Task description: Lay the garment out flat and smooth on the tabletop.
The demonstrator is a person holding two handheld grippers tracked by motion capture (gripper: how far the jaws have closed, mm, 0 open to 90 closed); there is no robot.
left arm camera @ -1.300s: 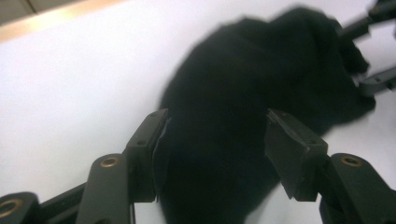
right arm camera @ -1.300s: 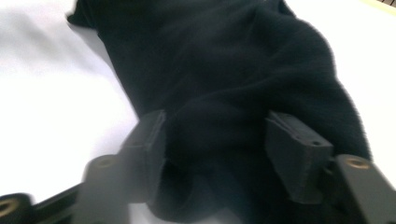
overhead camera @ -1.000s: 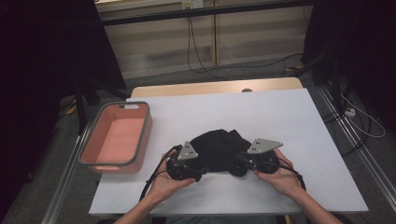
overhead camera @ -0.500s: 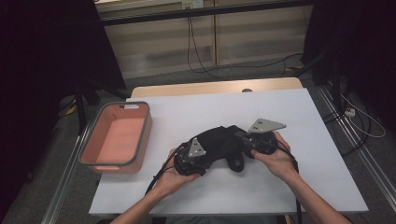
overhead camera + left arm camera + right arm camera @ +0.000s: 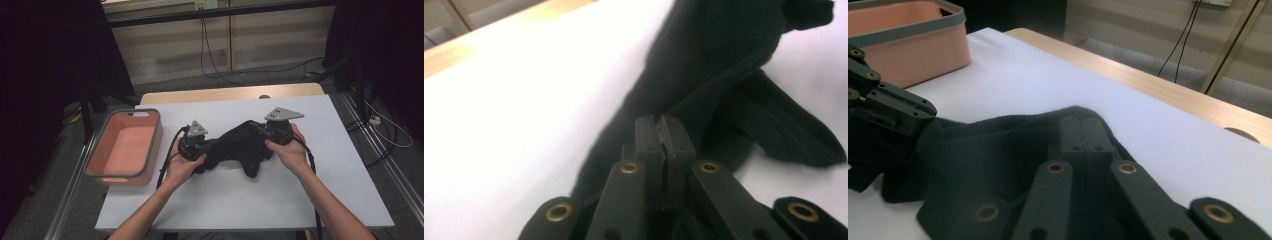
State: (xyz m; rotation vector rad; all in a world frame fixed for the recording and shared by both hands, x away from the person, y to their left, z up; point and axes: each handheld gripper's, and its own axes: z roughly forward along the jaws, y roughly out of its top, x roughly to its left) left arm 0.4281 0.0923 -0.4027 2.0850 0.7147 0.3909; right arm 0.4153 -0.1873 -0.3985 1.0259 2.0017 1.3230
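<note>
Pinching black cloth (image 5: 240,147): left hand-held gripper (image 5: 664,132), right hand-held gripper (image 5: 1087,132), jaws closed.

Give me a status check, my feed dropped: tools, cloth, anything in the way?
Left tool and right tool both shut on black cloth. Cloth stretched between them over the table. Pink bin off left, nothing blocking.

Your left gripper (image 5: 212,145) has just been closing, now clamped on the black cloth (image 5: 240,147); both hands lift it, stretching it wider.
</note>
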